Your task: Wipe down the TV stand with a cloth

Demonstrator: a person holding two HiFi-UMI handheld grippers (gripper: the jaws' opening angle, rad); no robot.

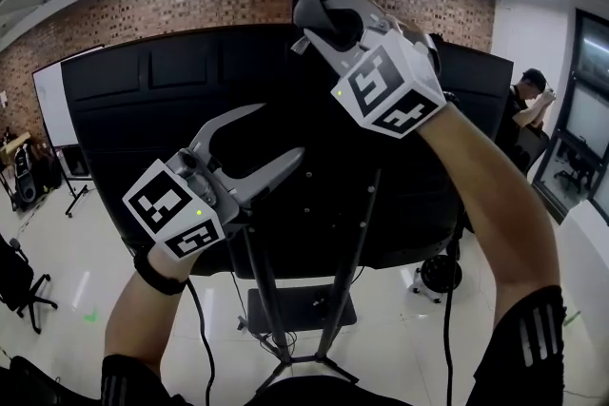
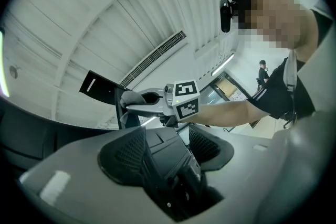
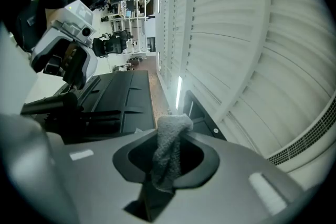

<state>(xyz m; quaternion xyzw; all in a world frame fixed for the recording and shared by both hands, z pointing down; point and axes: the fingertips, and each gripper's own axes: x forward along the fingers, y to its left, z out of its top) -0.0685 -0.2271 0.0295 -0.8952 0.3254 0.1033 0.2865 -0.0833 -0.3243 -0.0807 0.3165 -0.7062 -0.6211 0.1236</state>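
The right gripper (image 1: 319,22) has its fingers clenched on a bunched grey terry cloth (image 3: 168,150) near the top of the tall black TV stand (image 1: 271,290). The left gripper (image 1: 274,133), fingers released and empty, hangs lower before it. With so thin a pinch, a hard stroke could drag the cloth free.

We can read no words, brand names or numbers anywhere; the only printed marks we find are black-and-white square patterns, without letters or digits, on the left cube (image 1: 176,209) of the left gripper (image 1: 281,130) and the right cube (image 1: 390,90) of the right gripper (image 1: 306,26).
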